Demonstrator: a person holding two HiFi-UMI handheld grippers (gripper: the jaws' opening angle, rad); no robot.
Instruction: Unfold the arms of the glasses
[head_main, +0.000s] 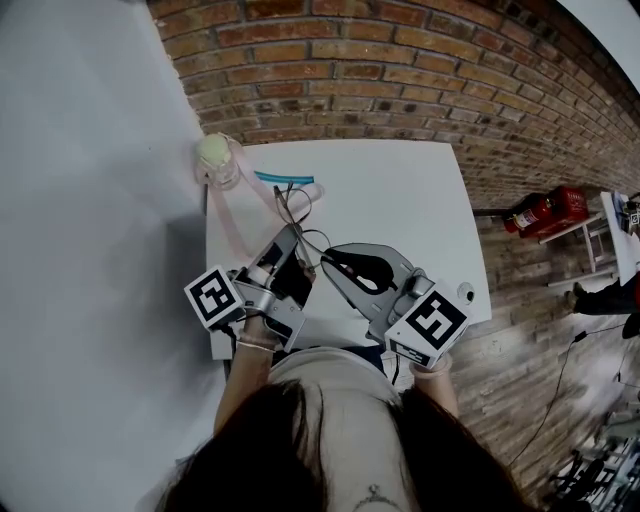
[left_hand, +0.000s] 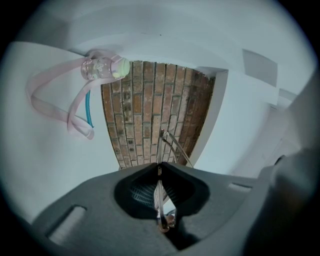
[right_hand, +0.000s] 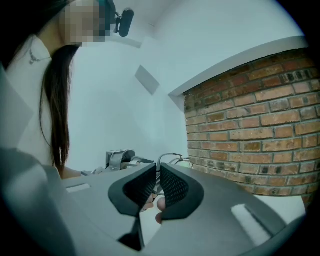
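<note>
- The glasses, a thin wire pair, hang above the white table. They are on the person's side of the clear bottle with the pink strap, well apart from it and held between the two grippers.
- The left gripper is the one nearer the bottle. In the left gripper view its jaws are pressed together on the wire of the glasses, which runs out past the tips.
- The right gripper sits farther from the bottle, on the other side of the glasses. In the right gripper view its jaws stand almost together with only a slit between them. Wire from the glasses passes through that slit, so it appears to be pinching a part of them, probably an arm.
- A teal strip lies on the table just beside the bottle and plays no part.
- Progress, as a judgement: both grips are in place, so the pick-up is done and the unfolding is in hand. Past the left jaws two wires run close together, which suggests at least one arm is not fully swung out.
- No view shows the hinges clearly, so how far each arm is open cannot be told. The remaining work seems to be swinging the arms out and setting the glasses down.
</note>
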